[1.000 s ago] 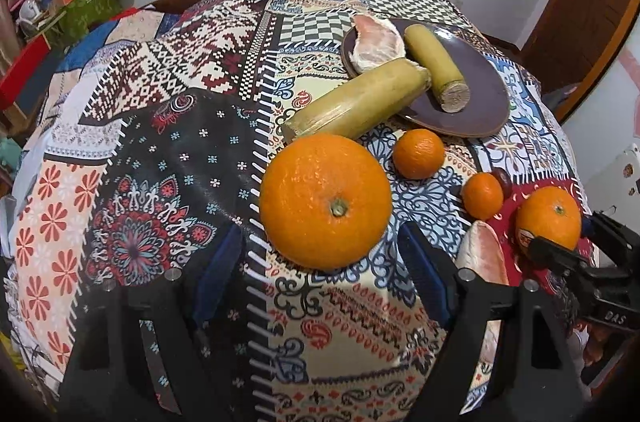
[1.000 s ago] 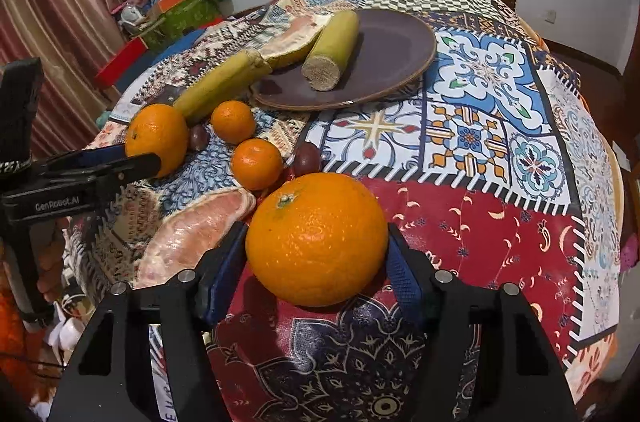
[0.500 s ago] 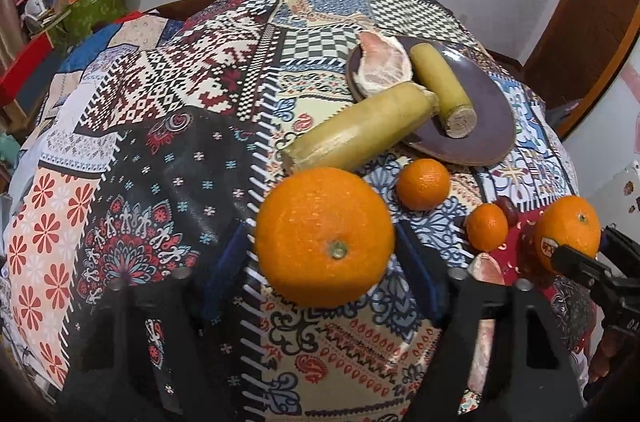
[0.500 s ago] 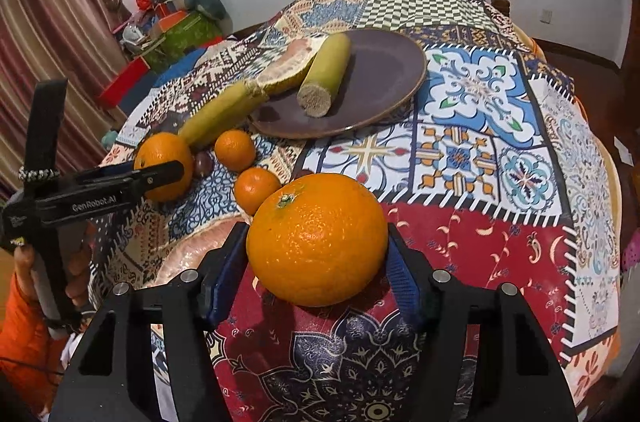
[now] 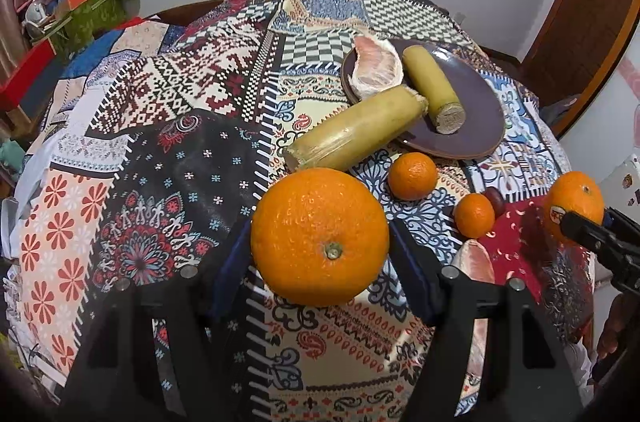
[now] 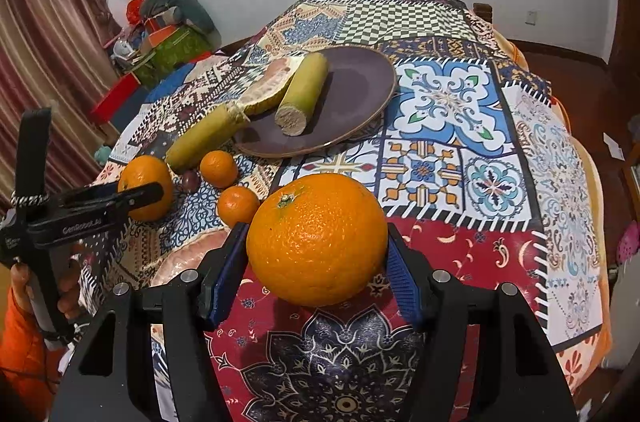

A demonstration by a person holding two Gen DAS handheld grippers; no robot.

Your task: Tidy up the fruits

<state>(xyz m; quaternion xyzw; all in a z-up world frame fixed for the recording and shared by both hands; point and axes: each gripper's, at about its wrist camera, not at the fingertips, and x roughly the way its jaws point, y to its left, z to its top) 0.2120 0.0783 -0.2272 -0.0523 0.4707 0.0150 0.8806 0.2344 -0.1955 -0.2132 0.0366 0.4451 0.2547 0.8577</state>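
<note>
From the left wrist, the left gripper (image 5: 320, 250) is clamped on a large orange (image 5: 319, 236), blue pads pressed to both flanks and the fruit apparently clear of the patchwork tablecloth (image 5: 168, 158); its jaws have just been closing on that fruit. Ahead lie a sugarcane piece (image 5: 354, 136) half on the rim of the brown plate (image 5: 476, 126), a second cane and a pomelo wedge (image 5: 374, 68) on the plate, and two small tangerines (image 5: 412, 176) on the cloth. To do this well, I judge, the orange should be carried level and kept clear of the tangerines, which would roll if nudged. A second ago the pads stood apart from the orange. From the right wrist, the right gripper (image 6: 316, 258) is likewise clamped on its own orange (image 6: 317, 239), above the red patch, with the plate's (image 6: 360, 86) bare half straight ahead, so a gentle set-down there seems sensible, with both hands kept apart. Here the grip looks unchanged, but the orange sits higher over the cloth than before.
</note>
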